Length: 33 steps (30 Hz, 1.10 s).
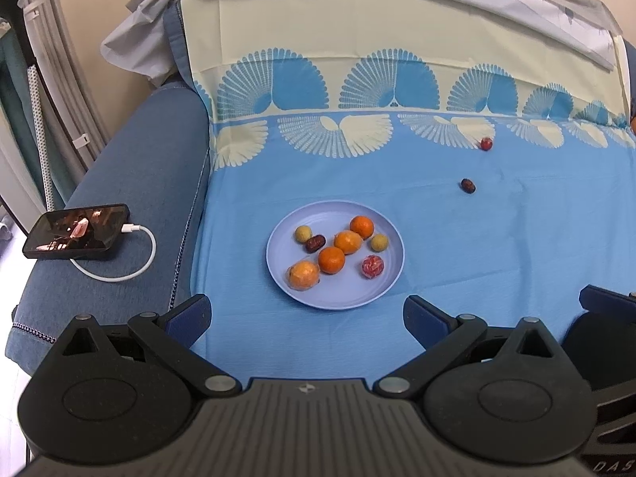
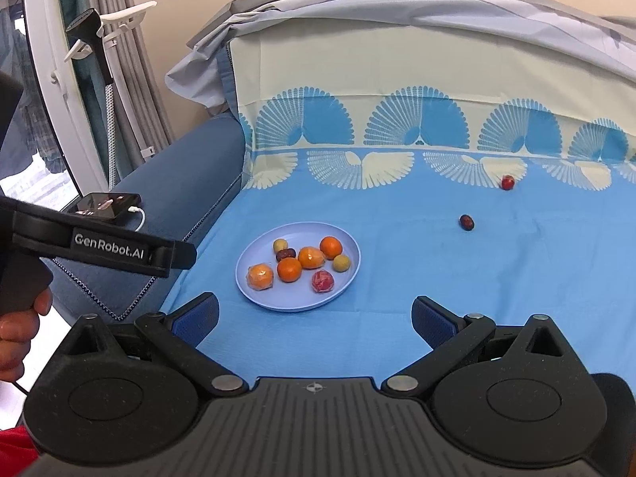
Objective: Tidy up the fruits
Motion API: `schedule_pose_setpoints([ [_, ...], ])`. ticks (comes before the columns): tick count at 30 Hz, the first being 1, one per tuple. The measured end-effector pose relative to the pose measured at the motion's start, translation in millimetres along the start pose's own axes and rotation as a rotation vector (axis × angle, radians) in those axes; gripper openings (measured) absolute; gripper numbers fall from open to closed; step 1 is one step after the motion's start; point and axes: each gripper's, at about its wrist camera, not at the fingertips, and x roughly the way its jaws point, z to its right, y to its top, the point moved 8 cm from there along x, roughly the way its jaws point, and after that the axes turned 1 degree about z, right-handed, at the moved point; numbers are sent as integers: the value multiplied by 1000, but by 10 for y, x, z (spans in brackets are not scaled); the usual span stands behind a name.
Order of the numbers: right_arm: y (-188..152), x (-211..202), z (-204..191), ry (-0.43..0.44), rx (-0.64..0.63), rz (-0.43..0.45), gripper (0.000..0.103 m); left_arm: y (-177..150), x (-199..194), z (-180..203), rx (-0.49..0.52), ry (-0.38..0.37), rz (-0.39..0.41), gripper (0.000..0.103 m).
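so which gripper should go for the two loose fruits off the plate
Probably the right gripper. The dark date and red fruit lie right of the plate, nearer its side. Both jaws stand open; the left gripper faces the plate.

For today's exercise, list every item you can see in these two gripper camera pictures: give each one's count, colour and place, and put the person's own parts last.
Round plastic plate: one, pale lilac, on the blue patterned bedsheet.
Oranges: four, orange, on the plate; two look film-wrapped.
Small round fruits: two, yellow-green, on the plate.
Wrinkled date: one, dark red-brown, on the plate.
Wrapped red fruit: one, on the plate.
Dark date: one, loose on the sheet.
Red round fruit: one, loose, further back.
Black phone: one, on the blue armrest, white cable plugged in.
Left gripper: black, open.
Right gripper: black, open.
Hand: holding the left gripper's handle.
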Motion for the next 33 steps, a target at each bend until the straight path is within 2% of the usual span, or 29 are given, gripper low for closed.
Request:
schedule_pose_setpoints([
  [10, -26, 67, 99, 0, 46, -5, 102, -22, 130, 7, 7, 11, -34, 103],
  [20, -2, 106, 243, -20, 76, 2, 102, 137, 194, 137, 13, -2, -33, 103],
  [25, 49, 138, 466, -61, 133, 0, 102, 245, 337, 240, 0, -19, -84, 103],
  [29, 125, 156, 749, -140, 137, 35, 102, 421, 425, 415, 21, -16, -58, 103],
  [33, 220, 157, 1157, -216, 153, 62, 102, 625, 547, 681, 48, -45, -40, 103],
])
